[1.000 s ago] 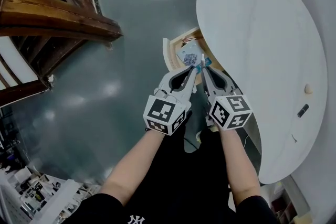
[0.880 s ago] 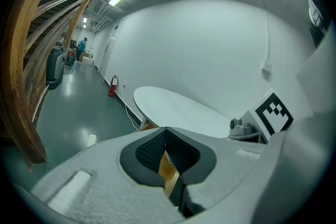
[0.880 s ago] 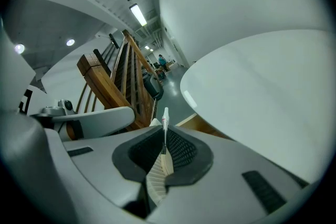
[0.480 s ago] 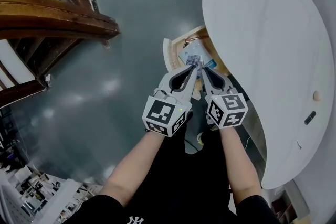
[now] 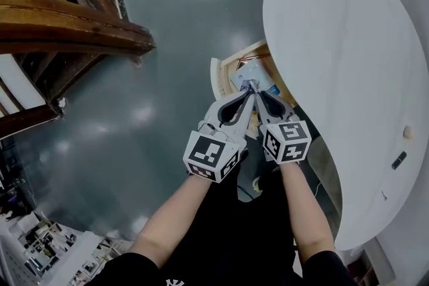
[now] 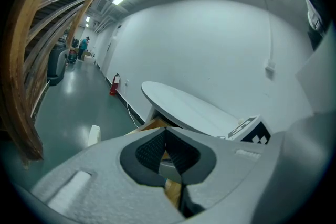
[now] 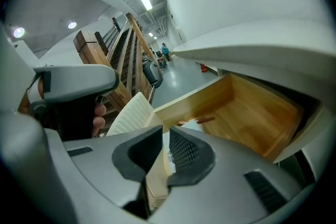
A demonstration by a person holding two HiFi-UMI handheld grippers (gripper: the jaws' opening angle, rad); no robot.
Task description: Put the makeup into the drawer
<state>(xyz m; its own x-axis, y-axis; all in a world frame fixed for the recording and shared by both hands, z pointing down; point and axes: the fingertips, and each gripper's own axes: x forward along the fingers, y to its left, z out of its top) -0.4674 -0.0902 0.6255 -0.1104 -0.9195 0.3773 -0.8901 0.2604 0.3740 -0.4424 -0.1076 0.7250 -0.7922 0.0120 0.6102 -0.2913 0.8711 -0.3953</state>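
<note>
Glossy grey-green floor below; white oval surface at right, with the wooden drawer pulled out from under it. Over the open drawer hangs the makeup packet, not yet resting on the drawer bottom.

On the right gripper the jaws are nearly together. They are clamped on the packet's thin edge, which shows white between the pads in the right gripper view. On the left gripper the jaws are closed at the tips, apparently pinching the same near edge (its own view is too tight to be sure).

Step in hand, as judged: lower and release.
- The person should bring both grippers down together so the packet lies flat.
- The packet should clear the white drawer front and the surface's overhang.
- It should land on bare wood toward the middle.
- Both pairs of jaws should then open at once and draw back level, so nothing drags out.
</note>
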